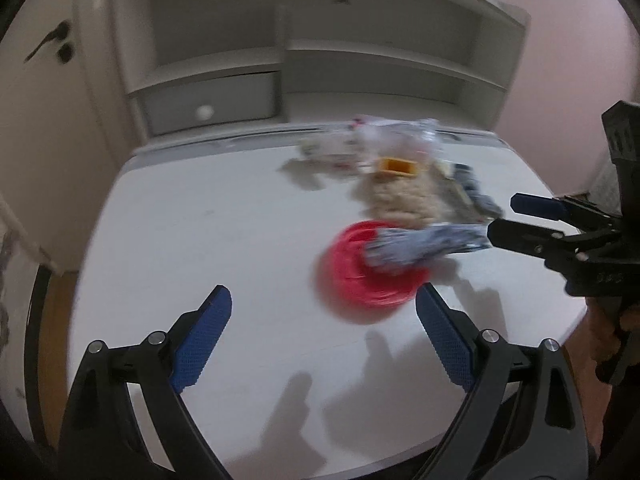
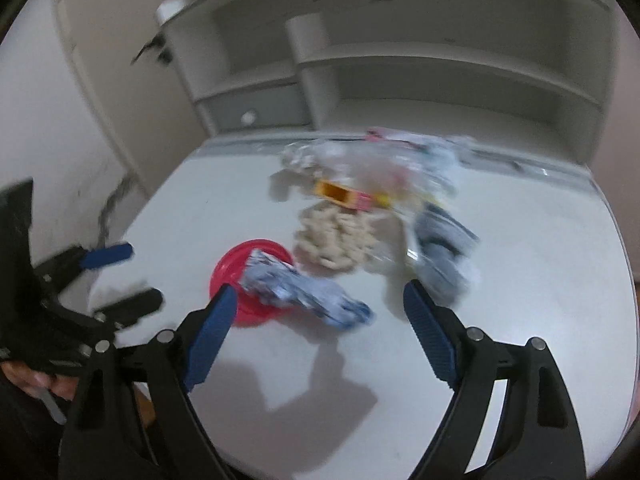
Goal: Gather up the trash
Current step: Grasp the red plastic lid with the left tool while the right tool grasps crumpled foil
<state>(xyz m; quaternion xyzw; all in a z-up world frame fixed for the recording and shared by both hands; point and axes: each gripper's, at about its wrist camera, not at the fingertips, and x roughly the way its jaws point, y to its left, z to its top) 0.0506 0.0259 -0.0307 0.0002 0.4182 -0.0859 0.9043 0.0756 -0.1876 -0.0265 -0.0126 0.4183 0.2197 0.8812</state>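
Blue ribbed pads on black linkages fill the bottom of both views. From the left wrist camera, the left gripper (image 1: pixel 324 302) stands spread wide over bare white table (image 1: pixel 200 232), with nothing between its two fingers. From the right wrist camera, the right gripper (image 2: pixel 316 298) is likewise spread wide and empty, hanging above the table; its left pad overlaps the near edge of a red plate (image 2: pixel 230 276) in the picture, though whether it touches cannot be told.

Just past the fingers lies the trash, all gathered toward the far middle of the table. One red plate sits nearest, and one crumpled blue-and-white wrapper (image 2: pixel 300 294) lies across its rim, tilted and trailing off onto the table. Behind these rests one beige knobbly heap (image 2: pixel 332 240), then one small orange open-ended box (image 2: pixel 334 194) with a pink and yellow part beside it. To the right lies a dark blue-grey packet (image 2: pixel 444 248), and at the back a blurred pile of clear plastic and white wrappers (image 2: pixel 380 160); how many pieces it holds cannot be counted. No writing or brand is readable anywhere, the frames being smeared.

Each camera also catches the other gripper at the side edge, with part of a person's hand (image 2: pixel 40 380) gripping its handle. Beyond the table stands a white shelf unit (image 1: pixel 312 60) with one round drawer knob (image 1: pixel 205 112).
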